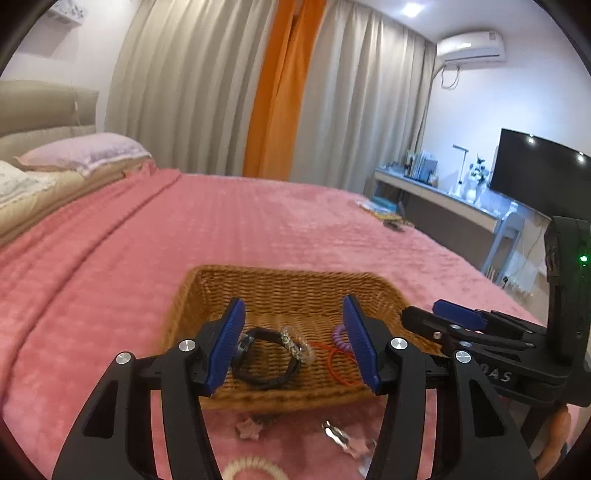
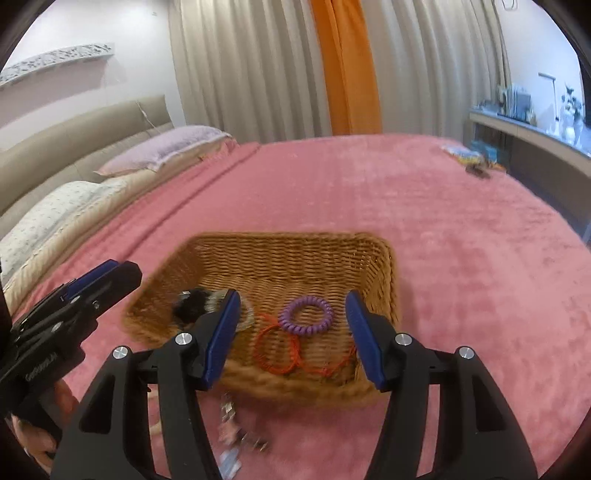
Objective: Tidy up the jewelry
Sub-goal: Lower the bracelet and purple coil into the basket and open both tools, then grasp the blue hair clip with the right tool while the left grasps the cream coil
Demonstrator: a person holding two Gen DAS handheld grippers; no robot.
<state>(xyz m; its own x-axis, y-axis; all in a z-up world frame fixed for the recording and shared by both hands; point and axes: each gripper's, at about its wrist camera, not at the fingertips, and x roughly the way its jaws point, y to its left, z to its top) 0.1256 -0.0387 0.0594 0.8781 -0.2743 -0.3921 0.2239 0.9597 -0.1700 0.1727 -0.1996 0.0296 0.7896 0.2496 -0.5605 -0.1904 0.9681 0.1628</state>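
Bedroom, warm indoor light. Bed (image 1: pixel 258 229) under pink textured blanket; padded beige headboard (image 1: pixel 40 107) at left, lilac pillow (image 1: pixel 88 151) and white patterned pillow (image 2: pixel 55 218) against it. Full-height beige curtains (image 1: pixel 184 85) across far wall, one orange panel (image 1: pixel 277 88) between them. White air conditioner (image 1: pixel 471 46) mounted high on right wall, recessed ceiling light (image 1: pixel 411 9) lit. Long low counter (image 1: pixel 436 192) along right wall, carrying books and small ornaments; dark television (image 1: pixel 535 173) above it.

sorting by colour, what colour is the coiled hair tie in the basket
Purple, clearest in the right wrist view.
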